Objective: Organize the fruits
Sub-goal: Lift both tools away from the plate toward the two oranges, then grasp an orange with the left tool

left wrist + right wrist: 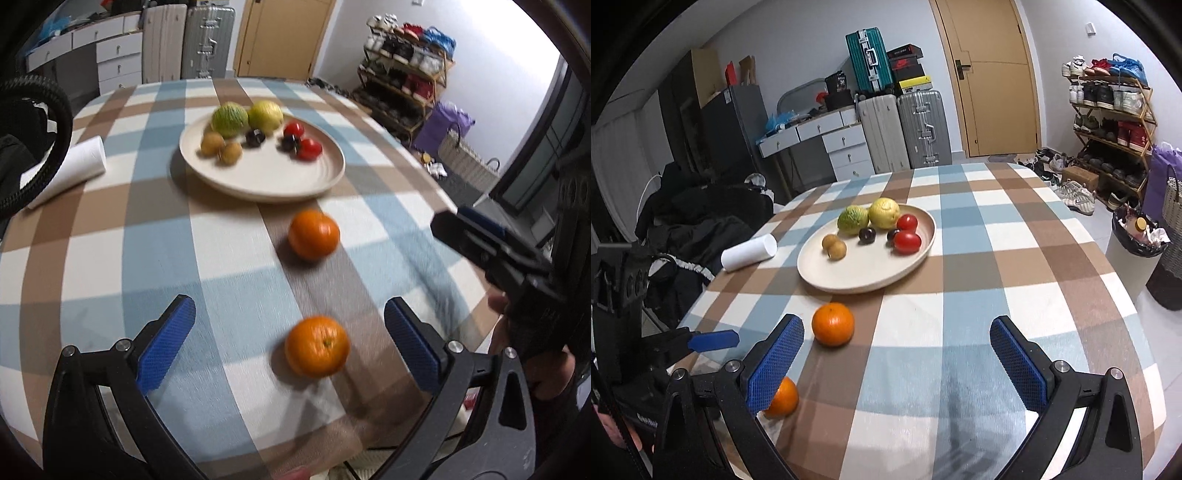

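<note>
Two oranges lie on the checked tablecloth. The near orange [317, 345] [783, 398] rests between the spread blue pads of my open left gripper [290, 341], touching neither. The far orange [314, 234] [833, 324] lies closer to the cream plate [266, 177] [857, 277]. The plate holds a green fruit [229, 119], a yellow lemon [266, 114], two red tomatoes [308, 147], two dark plums [255, 137] and two small brown fruits [221, 146]. My right gripper [897, 363] hangs open above bare cloth, to the right of both oranges, holding nothing.
A white paper roll [70, 171] [750, 253] lies left of the plate. The right gripper body [491, 251] shows at the table's right edge. Dark clothing [698, 221] sits left of the table, a bin [1134, 254] and a shoe rack [1112, 125] to the right.
</note>
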Demonstrator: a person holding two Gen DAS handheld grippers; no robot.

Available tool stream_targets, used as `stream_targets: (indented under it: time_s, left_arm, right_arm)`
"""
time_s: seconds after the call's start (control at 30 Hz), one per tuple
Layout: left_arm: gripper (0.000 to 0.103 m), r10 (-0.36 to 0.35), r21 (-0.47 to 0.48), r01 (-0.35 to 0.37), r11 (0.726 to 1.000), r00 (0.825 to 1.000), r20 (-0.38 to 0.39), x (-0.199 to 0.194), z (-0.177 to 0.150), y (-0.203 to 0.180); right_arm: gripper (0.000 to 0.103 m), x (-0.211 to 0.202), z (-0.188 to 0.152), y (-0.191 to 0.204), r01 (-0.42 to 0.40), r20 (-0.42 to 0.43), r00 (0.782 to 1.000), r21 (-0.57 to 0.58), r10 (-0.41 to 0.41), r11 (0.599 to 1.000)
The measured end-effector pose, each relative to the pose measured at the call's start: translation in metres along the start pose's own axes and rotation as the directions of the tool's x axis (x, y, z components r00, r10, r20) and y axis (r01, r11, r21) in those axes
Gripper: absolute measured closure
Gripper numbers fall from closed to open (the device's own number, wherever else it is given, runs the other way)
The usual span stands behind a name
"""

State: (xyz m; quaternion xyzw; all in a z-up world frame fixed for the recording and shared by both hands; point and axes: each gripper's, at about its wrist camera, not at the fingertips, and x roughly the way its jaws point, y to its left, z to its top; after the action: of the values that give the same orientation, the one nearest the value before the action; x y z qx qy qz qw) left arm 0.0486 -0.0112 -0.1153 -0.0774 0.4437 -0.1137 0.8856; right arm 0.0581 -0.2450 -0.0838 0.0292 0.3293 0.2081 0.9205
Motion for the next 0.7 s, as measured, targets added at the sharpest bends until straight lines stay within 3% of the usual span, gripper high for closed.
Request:
stream_targets:
  time_s: [0.13,0.23,0.37,0.47,0.7]
  left_arm:
    - [0.001,0.012,0.008,-0.012,1.0,0.999,-0.035,0.01,-0.01,-0.002]
    - [0.001,-0.028,-0.016,0.027,1.0,0.997,-0.071,0.017,-0.012,0.001]
    - [0.002,-0.053,-0.034,0.051,0.998,0.997,-0.063,0.019,-0.013,0.004]
    - [0.01,-0.095,-0.036,0.093,0.995,0.994,-0.055,0.018,-0.013,0.005]
    - [0.059,-0.118,0.037,0.121,0.992,0.991,-0.058,0.015,-0.012,0.0]
  right_arm:
    - [0.0,0.002,-0.004,0.001,0.014,-0.013,1.0,-0.014,-0.014,1.0]
    - [0.0,0.002,-0.007,0.002,0.028,-0.021,0.999,-0.029,-0.028,0.999]
    - [0.0,0.003,-0.011,0.002,0.032,-0.032,0.999,-0.033,-0.033,0.999]
    - [0.0,0.005,-0.012,0.003,0.031,-0.041,0.999,-0.036,-0.033,0.999]
    - [0.0,0.003,-0.011,0.008,0.02,-0.033,0.999,-0.045,-0.022,0.999]
